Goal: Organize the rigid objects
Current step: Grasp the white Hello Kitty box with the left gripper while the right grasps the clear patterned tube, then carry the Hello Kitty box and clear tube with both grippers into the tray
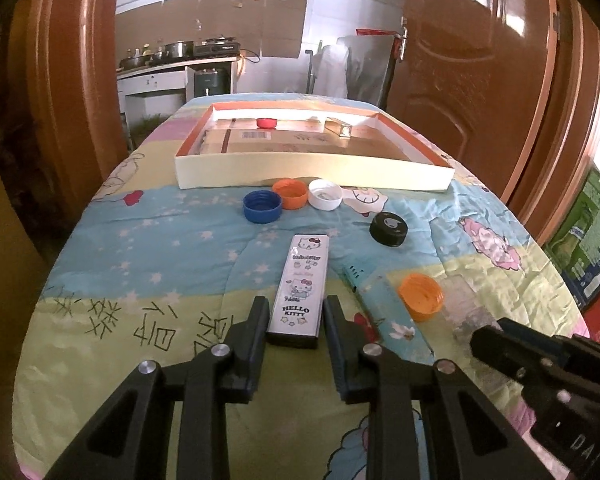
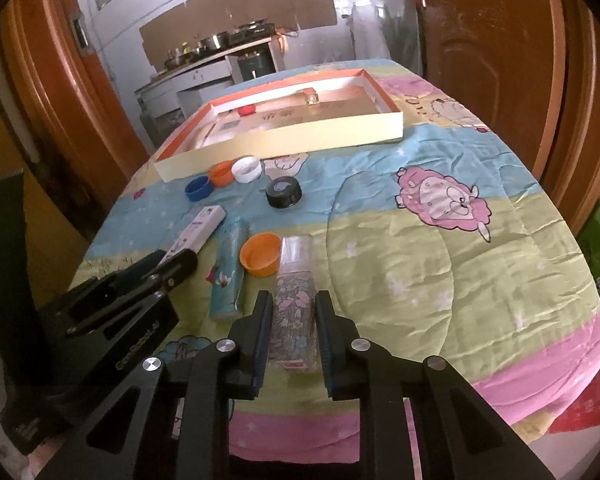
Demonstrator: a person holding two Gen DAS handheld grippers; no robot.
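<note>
Left tool point(image 1: 294, 312): jaws drawn in on the near end of the white Hello Kitty box point(image 1: 302, 286), pads against its 2 long sides. Box lies flat on the quilt-covered bench point(image 1: 140, 264), long axis pointing toward the tray. We judge the end-on grip was chosen so the box can be lifted and carried forward without turning it.

Right tool point(image 2: 290, 312): jaws narrowed onto the floral box point(image 2: 293, 304), also gripped across its width near the near end; its clear far end sticks out ahead of the pads.

Between the 2 held boxes: teal box point(image 2: 229, 276) and an upturned orange cap point(image 2: 261, 255), the cap just beside the floral box. Farther out: black cap point(image 2: 284, 192) alone; then blue cap point(image 1: 262, 207), a 2nd orange cap point(image 1: 290, 193) and white cap point(image 1: 325, 194) in a touching row just before the tray wall.

Shallow tray point(image 1: 312, 170) at the far end holds a red cap point(image 1: 267, 122) and a small item we cannot identify. Sorting looks barely begun.
</note>
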